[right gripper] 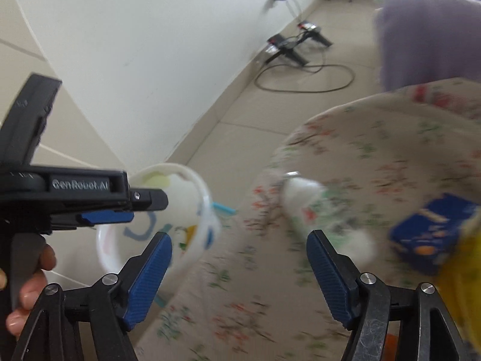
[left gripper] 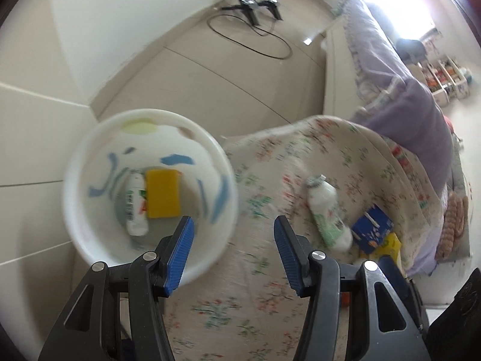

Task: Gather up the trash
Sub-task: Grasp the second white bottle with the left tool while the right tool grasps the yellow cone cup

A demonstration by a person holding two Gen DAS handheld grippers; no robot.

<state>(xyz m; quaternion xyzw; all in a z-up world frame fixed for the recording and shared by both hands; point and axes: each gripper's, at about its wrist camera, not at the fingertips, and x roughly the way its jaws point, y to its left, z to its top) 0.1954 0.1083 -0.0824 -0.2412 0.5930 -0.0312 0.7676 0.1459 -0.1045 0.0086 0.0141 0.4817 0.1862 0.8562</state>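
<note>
A white bin (left gripper: 87, 219) with blue marks stands on the floor beside the table; inside it lie a yellow box (left gripper: 163, 193) and a white bottle (left gripper: 136, 207). On the floral tablecloth (left gripper: 270, 300) lie a white bottle with a green label (left gripper: 326, 210), a blue carton (left gripper: 372, 229) and a yellow item (left gripper: 390, 245). My left gripper (left gripper: 233, 255) is open and empty, above the bin's near rim. My right gripper (right gripper: 239, 273) is open and empty over the table edge; the bottle (right gripper: 303, 198) and blue carton (right gripper: 427, 234) lie blurred ahead. The bin (right gripper: 192, 234) shows at left.
A bed with a purple cover (left gripper: 415, 111) stands to the right. A black cable (left gripper: 249, 36) and black stands lie on the tiled floor by the white wall. The left gripper's body (right gripper: 60, 195) and a hand show at left in the right wrist view.
</note>
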